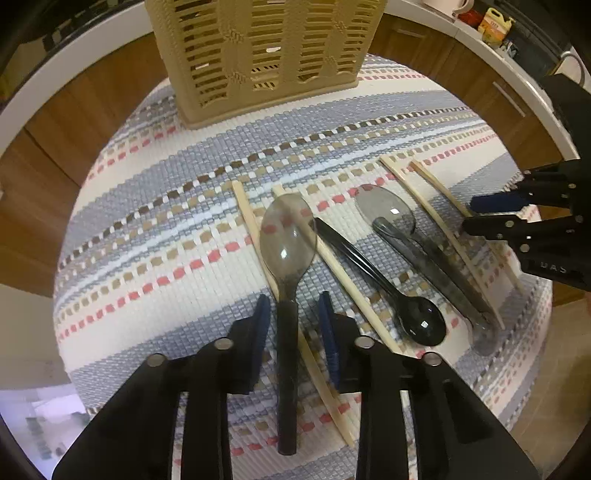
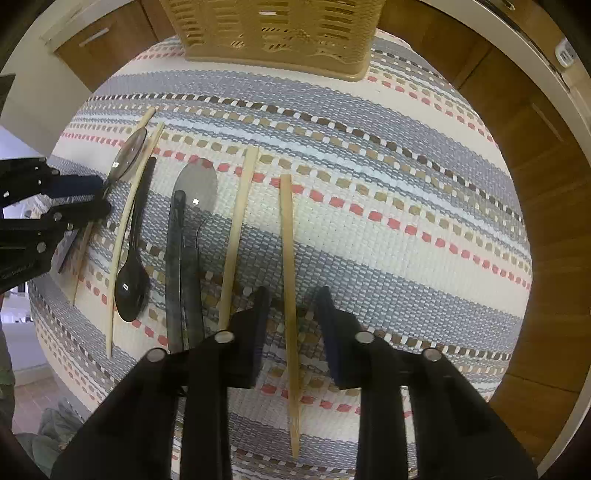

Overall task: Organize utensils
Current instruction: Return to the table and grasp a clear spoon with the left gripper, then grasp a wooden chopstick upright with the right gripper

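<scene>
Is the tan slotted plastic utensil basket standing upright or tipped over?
Upright. The tan slotted plastic utensil basket stands on its base on the striped woven mat, walls rising out of frame. Its contents cannot be told.

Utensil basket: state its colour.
Beige slotted plastic utensil basket, clearest in the left wrist view.

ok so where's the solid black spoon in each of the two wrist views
Left wrist view: the black spoon lies right of centre, bowl toward the camera, just right of the left gripper.
Right wrist view: the black spoon lies at left, bowl toward the camera.
Shared landmark: the beige basket at top centre.
</scene>
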`<state>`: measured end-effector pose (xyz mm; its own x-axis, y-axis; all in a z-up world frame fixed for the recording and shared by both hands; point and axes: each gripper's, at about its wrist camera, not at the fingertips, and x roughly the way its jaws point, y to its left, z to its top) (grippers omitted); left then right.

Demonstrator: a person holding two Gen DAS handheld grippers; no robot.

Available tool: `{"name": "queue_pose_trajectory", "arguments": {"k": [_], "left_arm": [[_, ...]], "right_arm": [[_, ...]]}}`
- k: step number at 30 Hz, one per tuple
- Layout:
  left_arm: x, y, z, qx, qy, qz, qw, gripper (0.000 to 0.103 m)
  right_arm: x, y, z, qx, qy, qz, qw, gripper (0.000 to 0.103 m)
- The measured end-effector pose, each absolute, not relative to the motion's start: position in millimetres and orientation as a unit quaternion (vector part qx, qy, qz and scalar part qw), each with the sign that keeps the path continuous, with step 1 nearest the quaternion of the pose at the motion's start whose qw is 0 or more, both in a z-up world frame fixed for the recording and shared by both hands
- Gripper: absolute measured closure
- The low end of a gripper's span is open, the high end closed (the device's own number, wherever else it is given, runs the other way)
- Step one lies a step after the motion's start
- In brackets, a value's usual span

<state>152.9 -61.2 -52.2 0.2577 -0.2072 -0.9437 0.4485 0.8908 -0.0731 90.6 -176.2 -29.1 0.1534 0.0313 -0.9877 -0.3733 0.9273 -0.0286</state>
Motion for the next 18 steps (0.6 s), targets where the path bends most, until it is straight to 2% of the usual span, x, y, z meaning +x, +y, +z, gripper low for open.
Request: {"name": "queue_pose_trajectory", "arguments": {"k": [1,6,18], "left_arm": [[154,-62,-53,0.107,0.572,-0.204,0.787,0.092],[162,-53,-52,0.059,0.569,-0.208,0.793,0.093],[168,-15,-38,-0.039,0.547,-0.208,0.81,0.093]], "right_arm": [[91,-173,-29,-0.138,0.637,0.137,0.746,0.09],[88,-161,-29,-0.136,0.635,0.143,0.747,0.098],[98,-197,-15,-0.079,0.63,0.12,0.763,0.098]]}}
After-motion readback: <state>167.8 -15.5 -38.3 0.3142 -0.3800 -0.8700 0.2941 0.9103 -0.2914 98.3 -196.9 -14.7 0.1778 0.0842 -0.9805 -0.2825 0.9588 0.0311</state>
